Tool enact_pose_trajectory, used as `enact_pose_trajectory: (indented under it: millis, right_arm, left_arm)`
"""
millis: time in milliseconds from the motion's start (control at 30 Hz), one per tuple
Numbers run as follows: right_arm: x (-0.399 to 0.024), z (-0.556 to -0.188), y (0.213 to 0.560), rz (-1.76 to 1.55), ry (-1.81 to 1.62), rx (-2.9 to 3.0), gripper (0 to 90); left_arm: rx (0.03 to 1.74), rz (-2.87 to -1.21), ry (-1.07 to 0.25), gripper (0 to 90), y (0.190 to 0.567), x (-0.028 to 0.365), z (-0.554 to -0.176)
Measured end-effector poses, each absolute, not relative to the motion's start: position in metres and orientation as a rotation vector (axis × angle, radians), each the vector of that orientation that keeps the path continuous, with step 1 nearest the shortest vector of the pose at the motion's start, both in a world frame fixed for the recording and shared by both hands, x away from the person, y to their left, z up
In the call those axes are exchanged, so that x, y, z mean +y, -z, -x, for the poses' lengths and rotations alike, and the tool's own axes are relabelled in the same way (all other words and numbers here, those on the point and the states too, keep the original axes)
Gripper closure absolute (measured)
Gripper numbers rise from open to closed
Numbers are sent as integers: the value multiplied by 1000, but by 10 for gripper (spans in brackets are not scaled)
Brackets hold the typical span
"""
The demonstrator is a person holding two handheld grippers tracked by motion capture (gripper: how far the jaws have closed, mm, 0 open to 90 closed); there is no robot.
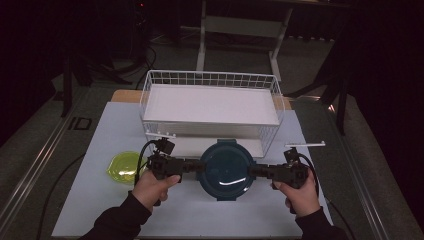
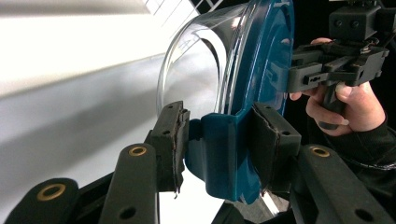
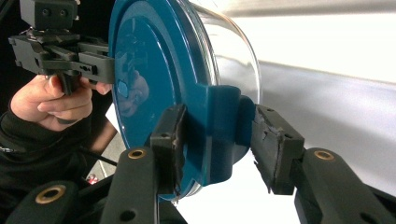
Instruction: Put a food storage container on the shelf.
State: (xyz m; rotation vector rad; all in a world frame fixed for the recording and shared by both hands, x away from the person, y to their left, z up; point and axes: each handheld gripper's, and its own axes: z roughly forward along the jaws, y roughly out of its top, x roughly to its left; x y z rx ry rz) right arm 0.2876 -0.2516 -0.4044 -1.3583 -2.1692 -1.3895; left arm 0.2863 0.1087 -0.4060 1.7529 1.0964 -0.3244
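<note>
The high view looks forward and down over the table point(image 1: 100, 210), while each gripper view sits close behind its jaws, facing inward at the shared blue-lidded container point(image 1: 226, 170).

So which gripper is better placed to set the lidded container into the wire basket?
Neither alone: left gripper and right gripper clamp opposite latch tabs of the teal-lidded glass container, directly before the wire basket.
</note>
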Motion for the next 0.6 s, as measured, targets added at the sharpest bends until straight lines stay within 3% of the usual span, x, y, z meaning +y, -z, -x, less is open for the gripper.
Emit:
enact_pose_trajectory:
  millis: [600]
  right_arm:
    - [-233, -325, 336, 1312, 1486, -2205, 555]
  left_arm:
    - [1052, -1713, 230, 569, 341, 129, -316]
